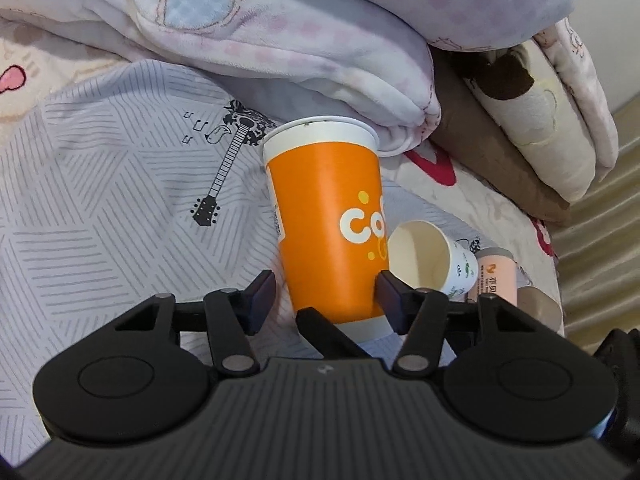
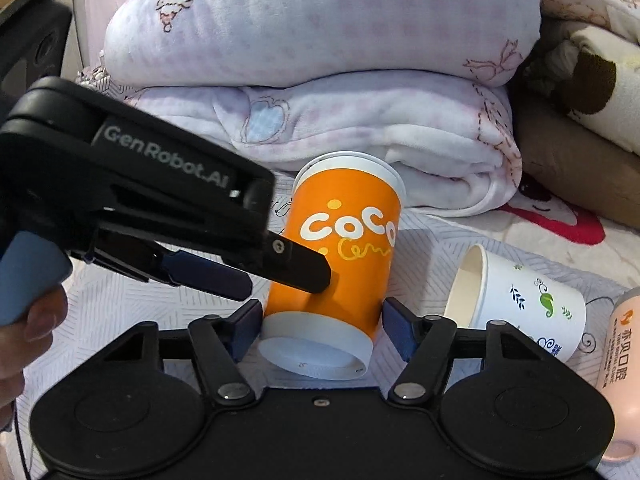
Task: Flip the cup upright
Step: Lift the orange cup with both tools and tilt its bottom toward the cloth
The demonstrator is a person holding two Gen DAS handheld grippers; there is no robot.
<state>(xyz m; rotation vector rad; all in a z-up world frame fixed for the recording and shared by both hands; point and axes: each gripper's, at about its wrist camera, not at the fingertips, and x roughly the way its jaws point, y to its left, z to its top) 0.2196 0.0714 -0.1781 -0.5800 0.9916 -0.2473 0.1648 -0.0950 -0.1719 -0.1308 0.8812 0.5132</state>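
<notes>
**Orange cup upright between both grippers**

Orange paper cup stands rim-up at mid-frame in both views, on the striped sheet of the bed, with its white base at the bottom. In the left wrist view the left gripper has its fingers spread to either side of the cup's lower part; the right one looks to touch the wall, the left one stands just clear. In the right wrist view the right gripper likewise straddles the base with spread fingers, and whether they touch is hard to tell. There the left gripper enters from the left, one finger lying across the cup's front.

Lower right, a white cup lies on its side, mouth toward the orange cup. Beside it, a pink cup. Folded blankets fill the top.
</notes>
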